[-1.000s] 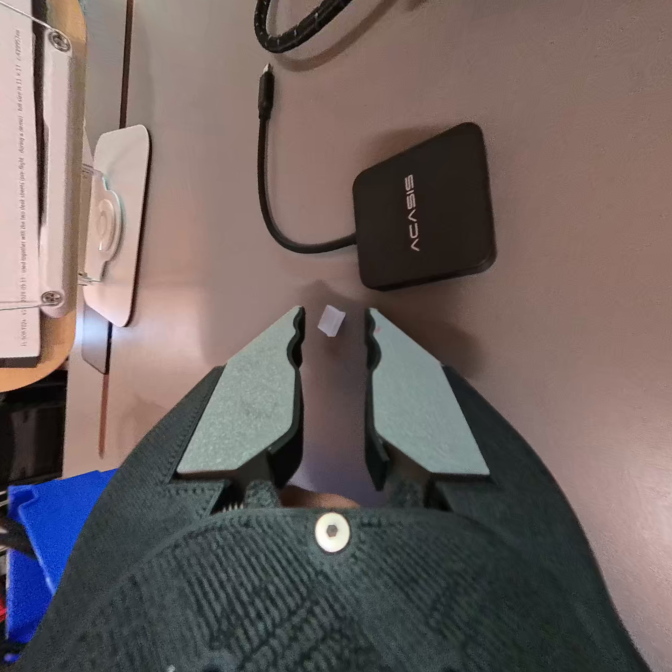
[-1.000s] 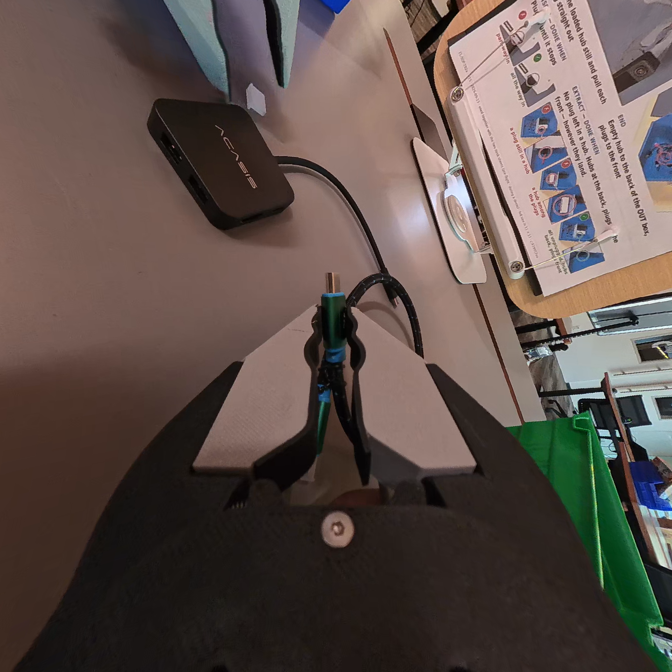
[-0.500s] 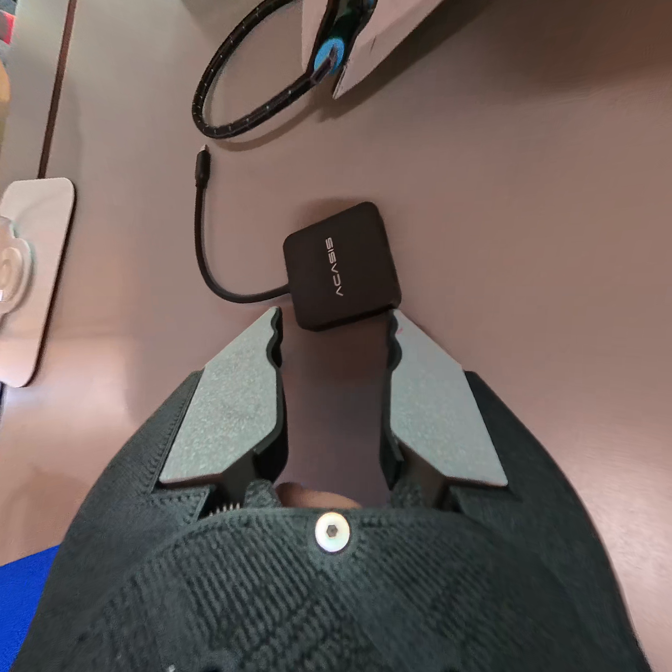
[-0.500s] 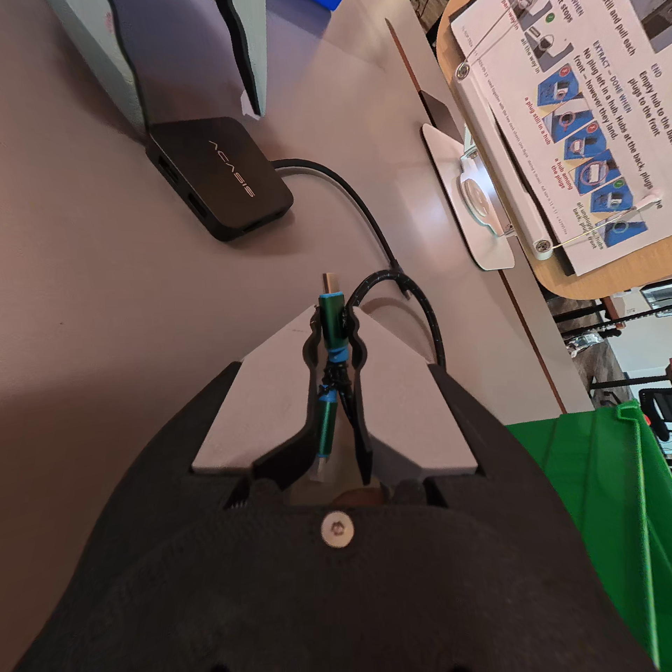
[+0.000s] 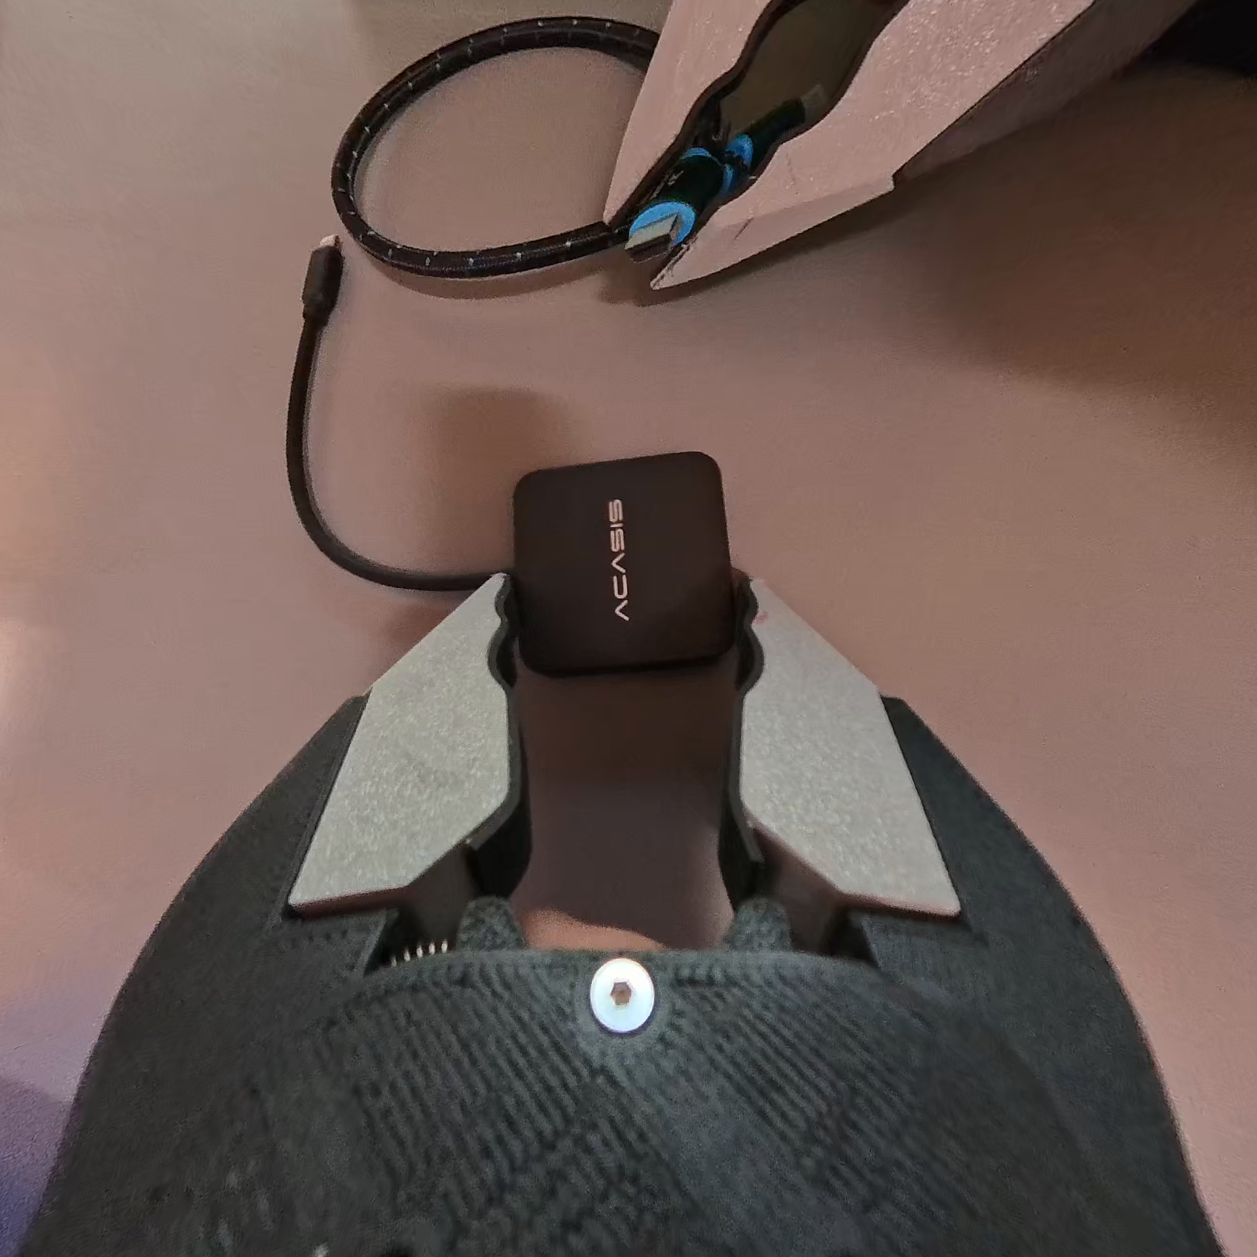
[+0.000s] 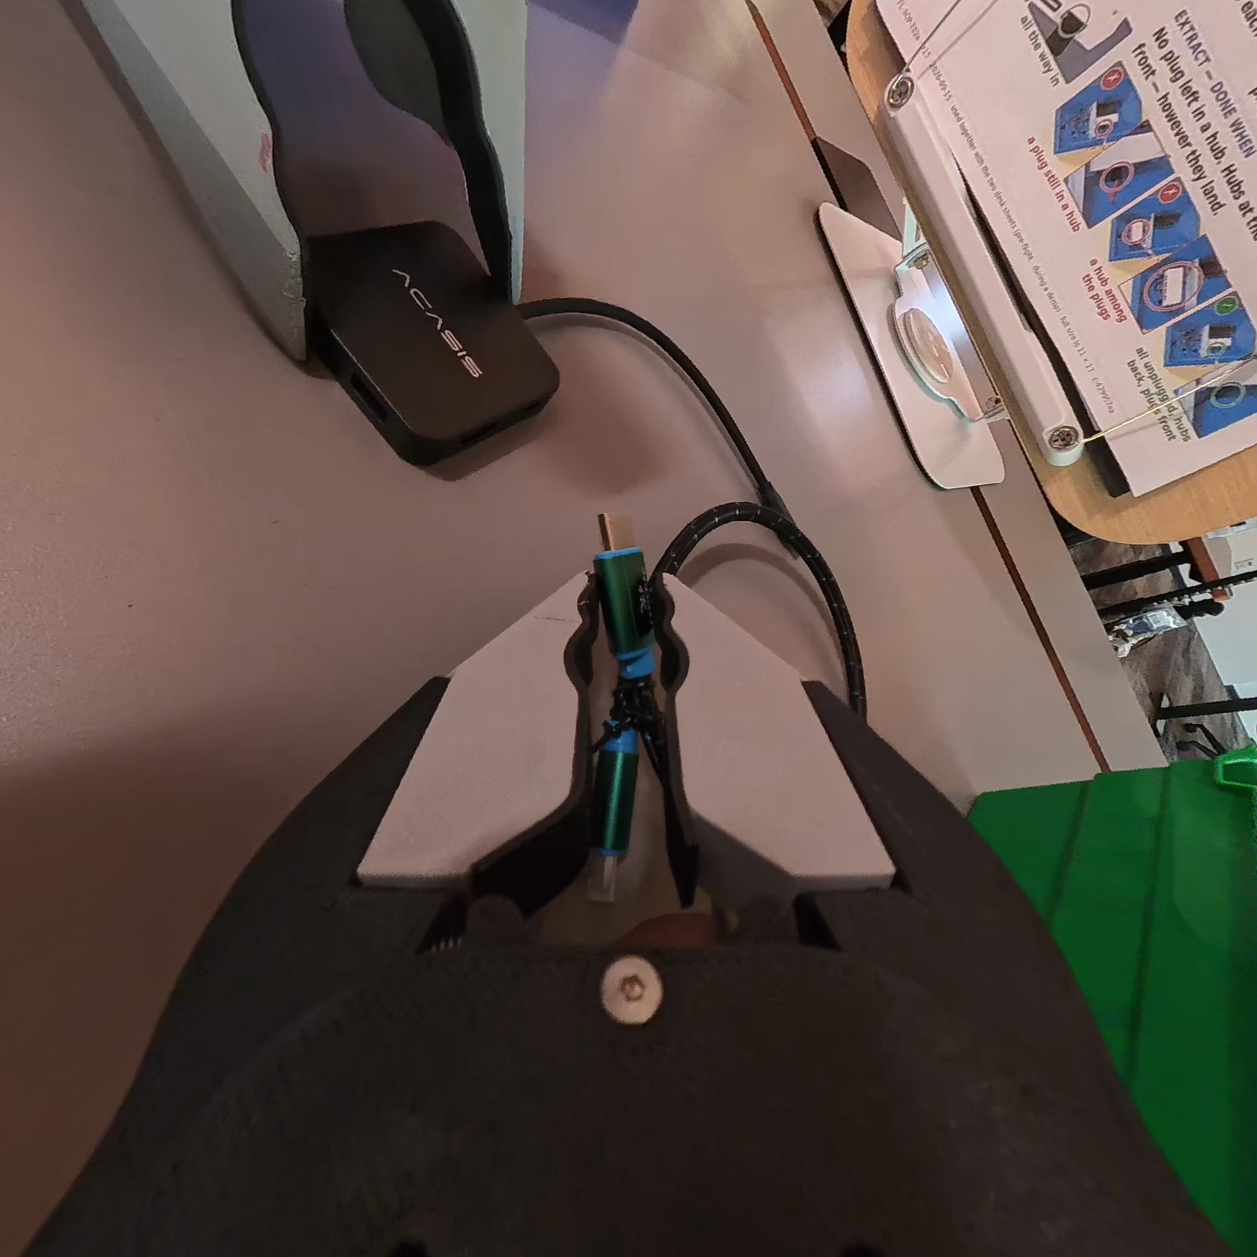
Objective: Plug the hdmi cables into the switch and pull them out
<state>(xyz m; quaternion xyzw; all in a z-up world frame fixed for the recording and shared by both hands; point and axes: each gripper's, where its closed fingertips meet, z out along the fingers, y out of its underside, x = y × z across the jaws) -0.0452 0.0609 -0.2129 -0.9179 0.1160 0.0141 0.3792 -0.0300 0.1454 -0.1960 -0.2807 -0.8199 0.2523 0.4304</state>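
Note:
The black square switch lies flat on the table with its thin black lead curving off to the left. My left gripper has its fingertips against the switch's two sides, shut on it. It also shows in the right wrist view, astride the switch. My right gripper is shut on a green and blue cable plug, whose metal tip points toward the switch a short way off. The braided cable loops to the right. Its other plug lies between the jaws.
A white stand base and a printed instruction sheet stand to the right near the table edge, by a round wooden top. A green bin sits lower right. The braided cable loop lies beyond the switch.
My left gripper opened wider, moved forward over the switch and now holds it by the sides; the switch has squared up. My right gripper has come closer with the plug.

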